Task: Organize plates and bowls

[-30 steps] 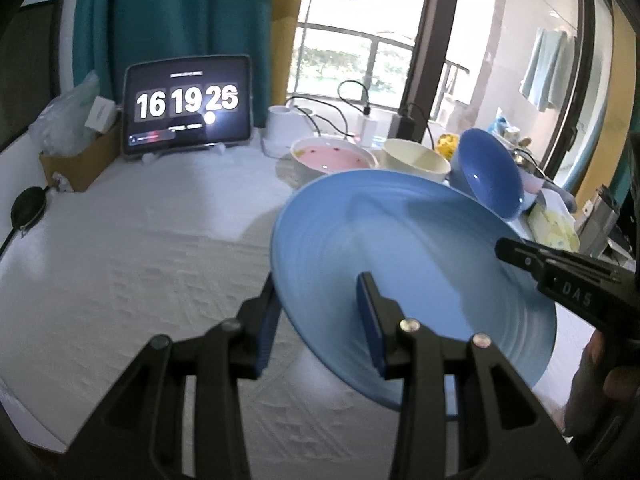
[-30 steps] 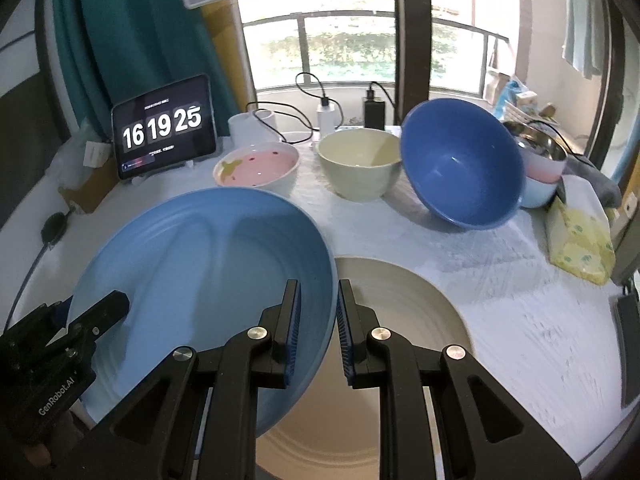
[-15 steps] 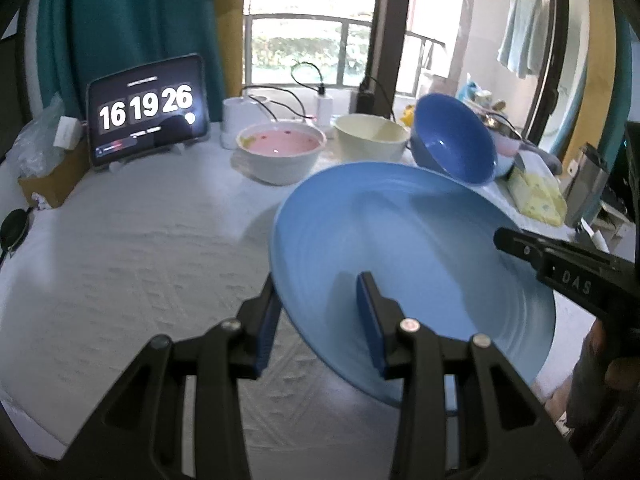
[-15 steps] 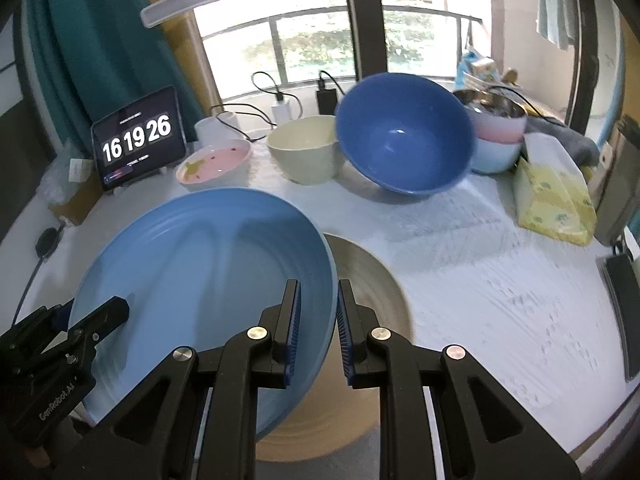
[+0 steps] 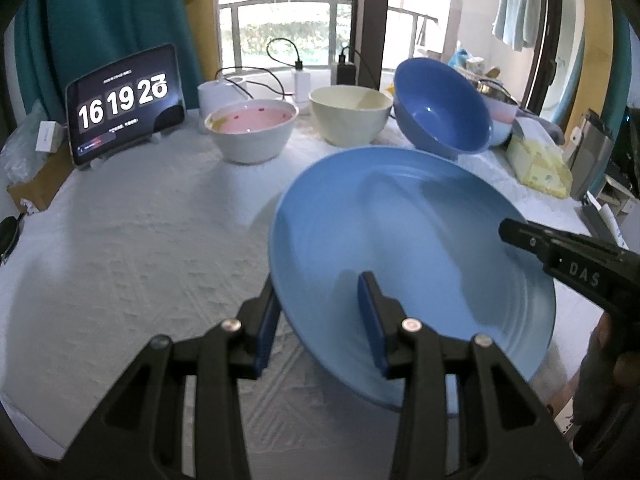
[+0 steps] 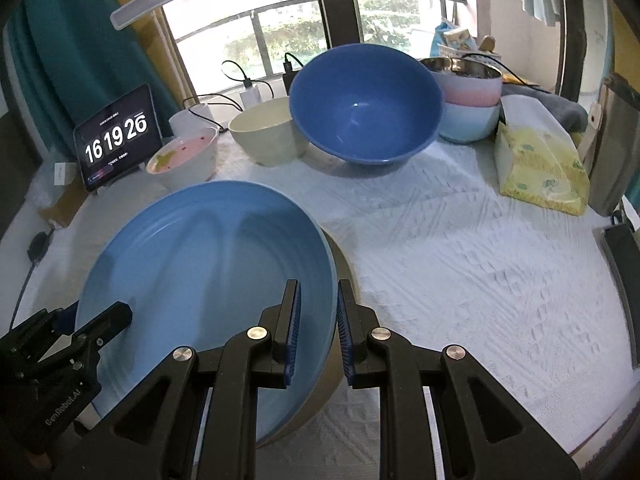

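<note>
Nearest, the left gripper straddles the near-left rim of the light blue plate, one pad under the rim and one over the plate's face; whether the pads actually press on it I cannot tell. The right gripper is clenched on the plate's opposite rim, its blue pads tight against either side of the edge. The plate hangs tilted above the white textured table cover. Compared with a second ago, the beige plate beneath it has slid almost out of sight: then a broad arc of it lay open at the right of the blue plate, now only a thin sliver shows just past the rim. Both cameras have also swung, so the far row of dishes sits more centrally and larger. Beyond, that row runs left to right: a white bowl with pink inside, a cream bowl, a dark blue bowl tipped toward the viewer, and a stack of pastel bowls. A yellow tissue pack lies at the right. At the far left a tablet clock has moved from 25 to 26
</note>
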